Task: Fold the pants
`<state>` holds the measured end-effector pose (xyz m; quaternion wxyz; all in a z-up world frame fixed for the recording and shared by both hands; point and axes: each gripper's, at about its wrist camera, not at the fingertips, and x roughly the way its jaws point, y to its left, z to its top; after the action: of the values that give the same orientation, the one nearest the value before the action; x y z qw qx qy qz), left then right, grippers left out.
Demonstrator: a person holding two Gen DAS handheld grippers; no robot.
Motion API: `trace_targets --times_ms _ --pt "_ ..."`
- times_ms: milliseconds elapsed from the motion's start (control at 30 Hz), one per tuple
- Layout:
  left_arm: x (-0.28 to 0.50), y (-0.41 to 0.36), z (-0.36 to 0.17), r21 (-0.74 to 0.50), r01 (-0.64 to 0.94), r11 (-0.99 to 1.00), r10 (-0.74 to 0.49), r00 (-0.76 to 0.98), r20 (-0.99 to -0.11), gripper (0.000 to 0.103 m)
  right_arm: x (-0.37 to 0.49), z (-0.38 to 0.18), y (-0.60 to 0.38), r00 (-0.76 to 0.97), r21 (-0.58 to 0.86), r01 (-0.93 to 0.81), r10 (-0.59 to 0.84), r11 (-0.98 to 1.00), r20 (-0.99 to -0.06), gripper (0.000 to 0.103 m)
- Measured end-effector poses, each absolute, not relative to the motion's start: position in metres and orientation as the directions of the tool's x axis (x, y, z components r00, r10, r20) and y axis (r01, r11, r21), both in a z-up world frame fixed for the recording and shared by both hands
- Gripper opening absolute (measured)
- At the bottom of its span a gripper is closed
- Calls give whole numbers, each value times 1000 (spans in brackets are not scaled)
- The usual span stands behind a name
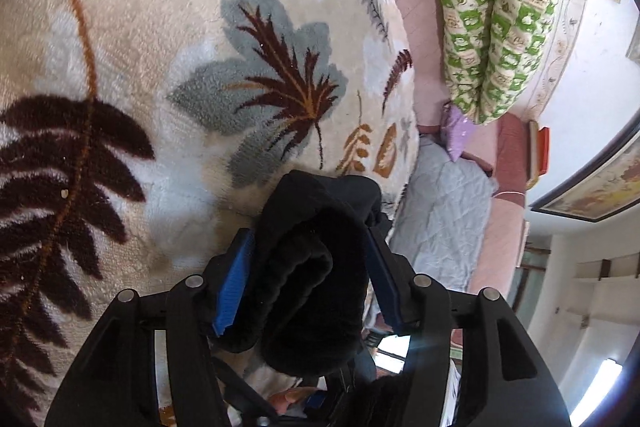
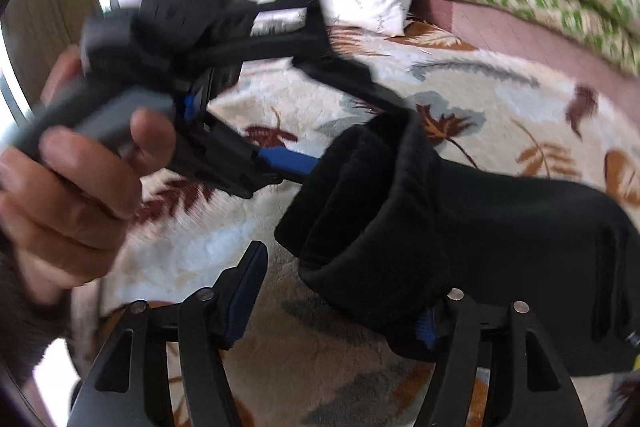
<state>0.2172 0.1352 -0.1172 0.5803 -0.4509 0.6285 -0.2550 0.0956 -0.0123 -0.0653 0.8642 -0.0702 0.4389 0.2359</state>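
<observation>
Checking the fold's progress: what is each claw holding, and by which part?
Left claw: the black pants' folded end fills its jaws, touching both pads; firmness of grip unclear. Right claw: open, gripping nothing.

Bright daylight, fisheye-warped edges; right view motion-blurred.

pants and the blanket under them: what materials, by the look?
Pants: thick black fleece or knit, matte; soft rolled edges, no sheen. Blanket: plush pile, probably synthetic fleece; fuzzy nap with a printed or woven leaf pattern. Fibre content can't be told.
</observation>
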Motion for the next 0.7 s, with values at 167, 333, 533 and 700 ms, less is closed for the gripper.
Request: trace_targets --times_ms 167,333,533,700 --pt "218 134 -125 -819 -311 481 -852 53 -521 40 105 -75 -5 542 31 -417 276 908 -794 46" --pt "212 135 -118 -837 -335 434 -873 75 -482 28 113 -61 -35 532 179 -365 362 914 -766 29" --pt "203 113 -86 -848 -314 428 -873 99 -477 28 105 -37 -60 549 287 -353 446 890 -707 29" --pt "204 69 -53 -847 -277 454 -865 92 -493 28 100 -14 -94 573 369 -325 492 871 -656 29"
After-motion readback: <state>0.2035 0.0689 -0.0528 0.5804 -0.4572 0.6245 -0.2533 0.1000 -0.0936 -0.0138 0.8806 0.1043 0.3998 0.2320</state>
